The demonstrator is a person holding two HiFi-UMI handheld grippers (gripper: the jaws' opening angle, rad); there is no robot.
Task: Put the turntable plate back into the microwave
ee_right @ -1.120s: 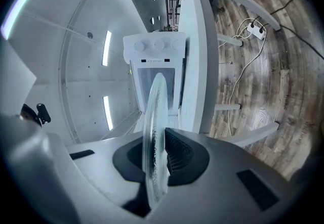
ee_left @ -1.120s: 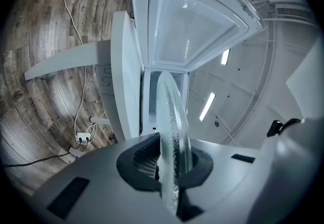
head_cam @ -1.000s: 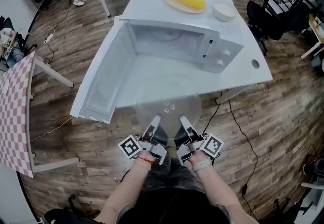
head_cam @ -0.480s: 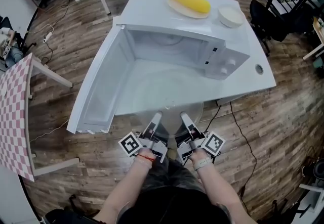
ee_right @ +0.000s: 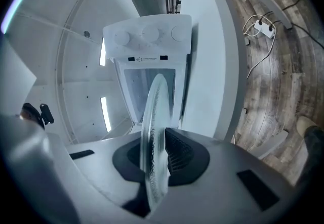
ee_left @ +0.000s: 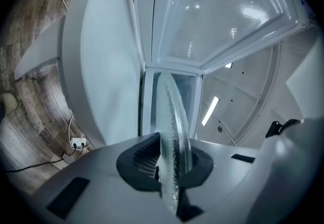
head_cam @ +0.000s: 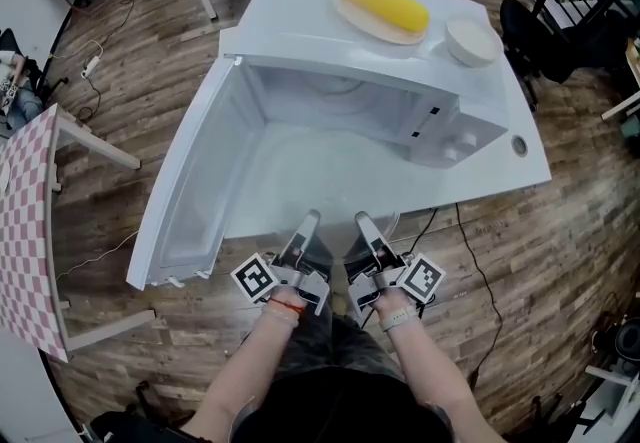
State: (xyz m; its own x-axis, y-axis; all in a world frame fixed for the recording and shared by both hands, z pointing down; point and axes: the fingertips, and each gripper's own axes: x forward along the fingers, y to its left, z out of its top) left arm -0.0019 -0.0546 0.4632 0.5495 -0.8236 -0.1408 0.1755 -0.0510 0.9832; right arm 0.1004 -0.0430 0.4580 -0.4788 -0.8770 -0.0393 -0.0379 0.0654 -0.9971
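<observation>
Head view shows the left gripper [head_cam: 309,221] and right gripper [head_cam: 362,222] side by side at the mouth of the white microwave oven [head_cam: 440,131]. It stands at the near edge of the white tabletop [head_cam: 500,159], its door [head_cam: 190,181] swung wide past the left edge. Each gripper's jaws are pinched narrow on the near rim of the clear round glass turntable plate [ee_left: 172,117]. Insertion looks to be the step in hand. Next, the plate should slide deeper, centre over the cavity floor, settle, and only then be released.

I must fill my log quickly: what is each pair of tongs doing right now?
Left tongs: shut on the turntable plate.
Right tongs: shut on the same plate.
</observation>
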